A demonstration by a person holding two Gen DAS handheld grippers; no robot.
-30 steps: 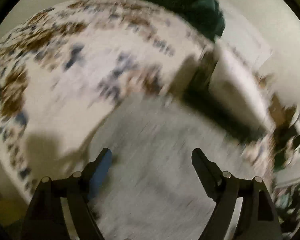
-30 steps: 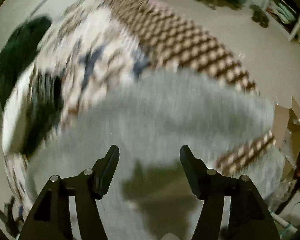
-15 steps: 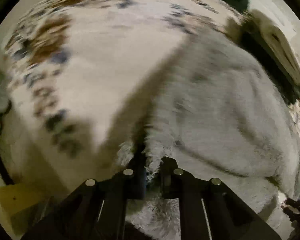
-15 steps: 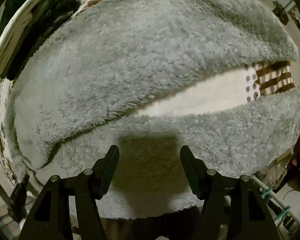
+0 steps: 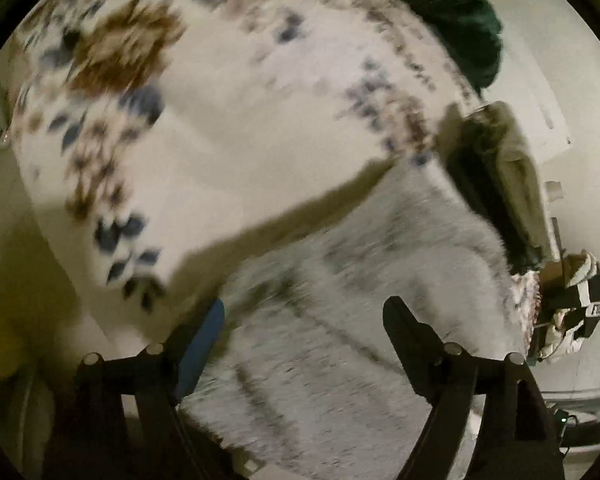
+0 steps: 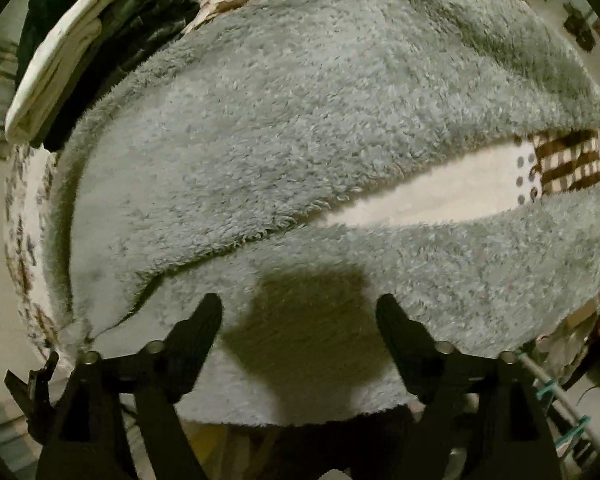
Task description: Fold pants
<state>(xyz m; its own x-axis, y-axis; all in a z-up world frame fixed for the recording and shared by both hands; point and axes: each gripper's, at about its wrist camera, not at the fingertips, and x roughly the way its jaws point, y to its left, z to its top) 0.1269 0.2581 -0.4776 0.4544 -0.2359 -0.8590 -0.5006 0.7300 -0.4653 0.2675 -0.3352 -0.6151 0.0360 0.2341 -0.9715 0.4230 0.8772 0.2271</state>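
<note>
The fuzzy grey pants (image 6: 284, 148) lie spread on a patterned bedspread (image 5: 228, 128), the two legs parted by a pale strip of bedspread (image 6: 440, 196). In the right wrist view my right gripper (image 6: 298, 310) hangs over the near leg, its jaws opening, nothing pressed between them. In the blurred left wrist view the grey pants (image 5: 360, 300) fill the lower right. My left gripper (image 5: 304, 316) hovers over them, jaws opening wide apart with no fabric pinched. One left finger carries a blue pad (image 5: 200, 344).
A stack of folded clothes (image 6: 72, 52), cream and dark green, sits beside the pants at the upper left. A dark green garment (image 5: 452, 8) lies at the bedspread's far edge. The right gripper (image 5: 580, 308) shows at the left view's right edge. Floor clutter surrounds the bedspread.
My left gripper was shut on a tuft of the grey pants half a second ago; it has let go and stands open. The right jaws have spread wider over the same spot.
</note>
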